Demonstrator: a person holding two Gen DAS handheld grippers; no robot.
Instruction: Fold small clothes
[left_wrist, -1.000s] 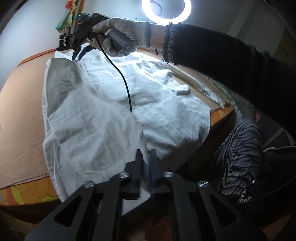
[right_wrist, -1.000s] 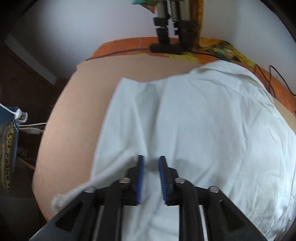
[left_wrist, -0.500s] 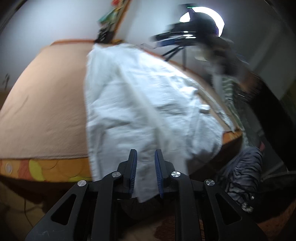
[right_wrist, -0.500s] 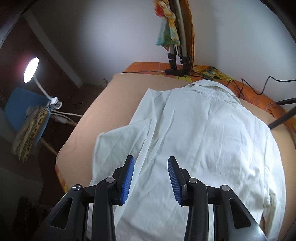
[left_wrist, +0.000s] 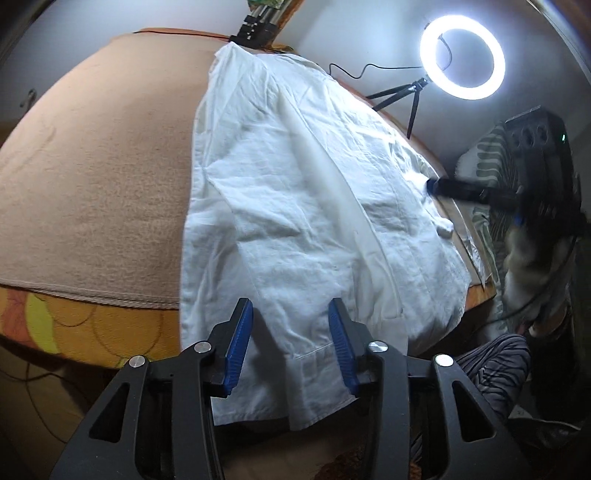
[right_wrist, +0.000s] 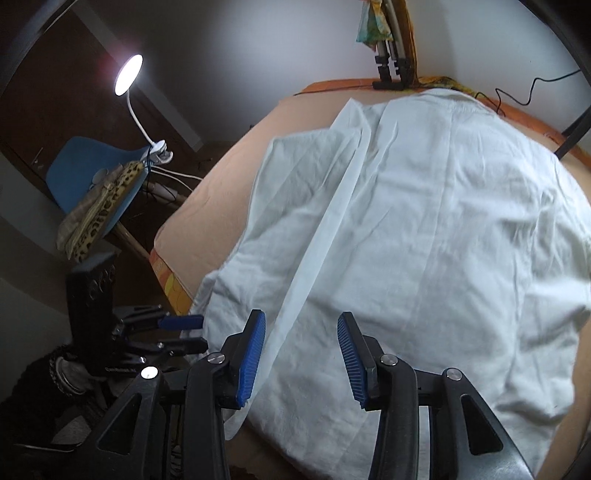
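The white shirt (left_wrist: 295, 192) lies spread across the bed (left_wrist: 92, 177), its hem overhanging the near edge. Both the left gripper (left_wrist: 290, 345) and right gripper (right_wrist: 301, 360) are opening, pads off the cloth. The overhanging hem could drag the shirt off and spoil the fold

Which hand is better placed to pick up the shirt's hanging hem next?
Left. The left tool hangs right over the white shirt's hem, jaws opening, nothing gripped. The right tool faces the shirt's side.
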